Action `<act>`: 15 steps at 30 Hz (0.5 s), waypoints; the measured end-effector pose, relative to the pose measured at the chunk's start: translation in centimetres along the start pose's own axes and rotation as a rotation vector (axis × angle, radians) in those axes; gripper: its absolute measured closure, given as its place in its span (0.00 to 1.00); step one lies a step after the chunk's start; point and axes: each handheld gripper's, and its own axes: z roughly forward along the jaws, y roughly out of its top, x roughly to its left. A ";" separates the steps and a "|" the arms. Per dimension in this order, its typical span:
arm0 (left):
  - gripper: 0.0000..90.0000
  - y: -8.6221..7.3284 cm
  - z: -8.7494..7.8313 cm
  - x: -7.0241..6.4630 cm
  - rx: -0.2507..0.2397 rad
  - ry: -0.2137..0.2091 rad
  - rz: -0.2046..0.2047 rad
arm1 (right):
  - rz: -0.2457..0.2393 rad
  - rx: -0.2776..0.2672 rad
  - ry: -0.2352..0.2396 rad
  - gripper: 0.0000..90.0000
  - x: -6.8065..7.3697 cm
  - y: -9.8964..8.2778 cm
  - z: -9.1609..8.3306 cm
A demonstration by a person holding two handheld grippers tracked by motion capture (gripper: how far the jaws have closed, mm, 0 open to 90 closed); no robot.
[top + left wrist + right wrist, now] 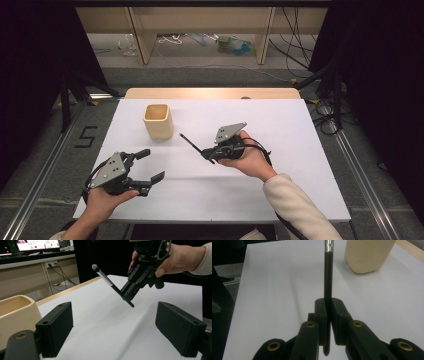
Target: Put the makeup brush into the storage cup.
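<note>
A thin black brush (191, 143) with a silver ferrule sticks out of my right gripper (209, 155), which is shut on its handle above the middle of the white table (280, 125). The brush (328, 277) runs straight up between the pressed jaws, its ferrule near the top edge. From the left gripper view the brush (110, 283) slants up to the left, its grey tip uppermost, with the right gripper (127, 296) clamped near its lower end. A cream square cup (158, 120) stands upright at the back left. My left gripper (151, 166) hovers open at the front left, nothing between its pads (56, 327).
The cup (15, 315) sits close on the left of the left gripper's jaws, and the cup (367, 255) lies ahead and to the right of the brush. A wooden edge (210, 93) borders the table's far side. Dark frames and cables flank the table.
</note>
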 end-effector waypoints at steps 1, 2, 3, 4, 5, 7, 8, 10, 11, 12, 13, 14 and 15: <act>0.16 0.0 0.0 0.0 -0.001 0.000 0.000 | 0.006 -0.011 0.002 0.94 0.0 -0.1 -0.1; 0.16 0.0 0.0 0.0 -0.001 0.003 -0.003 | 0.006 -0.011 0.002 0.94 0.0 -0.1 -0.1; 0.16 0.0 0.0 0.0 -0.001 0.003 -0.001 | 0.011 -0.027 0.001 0.94 0.0 -0.1 -0.3; 0.16 0.0 0.0 0.0 -0.002 0.003 -0.003 | 0.014 -0.037 0.002 0.94 0.0 -0.2 -0.3; 0.16 0.0 0.0 0.0 -0.002 0.003 -0.003 | 0.014 -0.037 0.002 0.94 0.0 -0.2 -0.3; 0.16 0.0 0.0 0.0 -0.003 0.004 -0.003 | 0.019 -0.046 -0.001 0.94 0.0 -0.2 -0.5; 0.16 0.0 0.0 0.0 -0.003 0.004 -0.003 | 0.021 -0.065 0.000 0.94 -0.1 -0.3 -0.6; 0.16 0.0 0.0 0.0 -0.003 0.003 -0.002 | 0.021 -0.073 -0.002 0.94 -0.1 -0.4 -0.8; 0.16 0.0 0.0 0.0 -0.003 0.004 -0.003 | 0.025 -0.079 0.003 0.94 -0.1 -0.5 -0.9; 0.16 0.0 0.0 0.0 -0.003 0.004 -0.003 | 0.025 -0.079 0.003 0.94 -0.1 -0.5 -0.9; 0.16 0.0 0.0 0.0 -0.003 0.003 -0.002 | 0.029 -0.091 0.000 0.94 -0.1 -0.5 -0.9; 0.16 0.0 0.0 0.0 -0.004 0.003 -0.004 | 0.033 -0.099 0.004 0.94 -0.1 -0.6 -1.0; 0.16 0.0 0.0 0.0 -0.005 0.004 -0.005 | 0.042 -0.109 0.011 0.94 -0.1 -0.7 -1.1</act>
